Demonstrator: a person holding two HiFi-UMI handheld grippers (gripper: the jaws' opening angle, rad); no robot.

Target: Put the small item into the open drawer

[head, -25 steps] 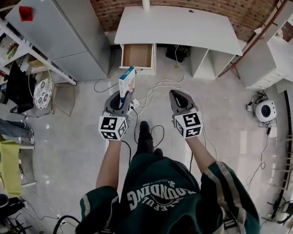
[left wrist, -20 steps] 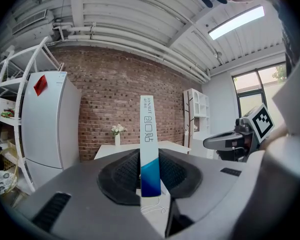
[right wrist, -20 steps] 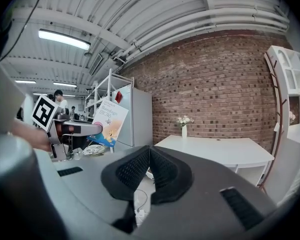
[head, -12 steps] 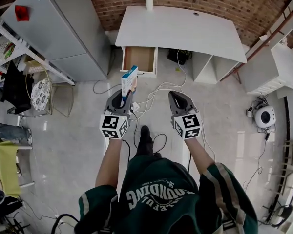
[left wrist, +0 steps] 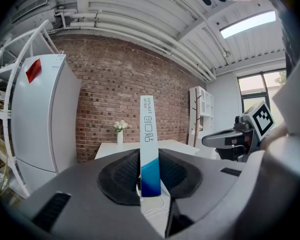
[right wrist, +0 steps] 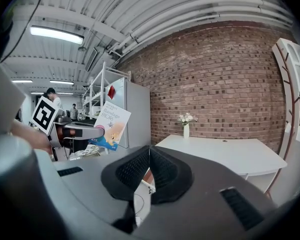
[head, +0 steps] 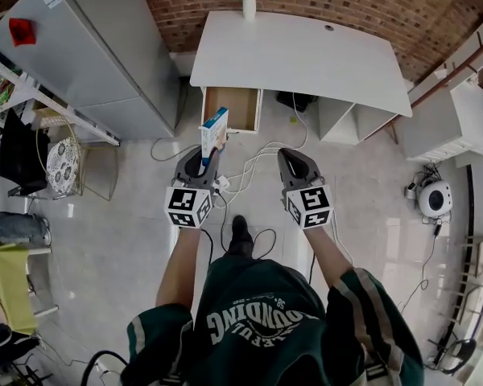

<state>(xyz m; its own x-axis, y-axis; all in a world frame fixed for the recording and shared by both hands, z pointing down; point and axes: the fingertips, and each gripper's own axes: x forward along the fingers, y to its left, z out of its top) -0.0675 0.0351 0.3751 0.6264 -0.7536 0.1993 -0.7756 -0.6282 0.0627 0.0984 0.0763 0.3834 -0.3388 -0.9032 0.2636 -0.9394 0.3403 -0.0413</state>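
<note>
Holding a slim bandage box [head: 213, 129] upright, pinched low in the left gripper [head: 201, 161], just short of the open drawer [head: 232, 108]; right gripper [head: 291, 159] clenched empty. Could tip out from that low pinch.

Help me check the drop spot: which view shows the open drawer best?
The head view: it looks down into the drawer, pulled out under the white desk, wooden inside showing. Both gripper views show only the desk's top; the drawer is hidden there.

Bright, even light from ceiling strips [right wrist: 55, 34], fisheye-bent edges
</note>
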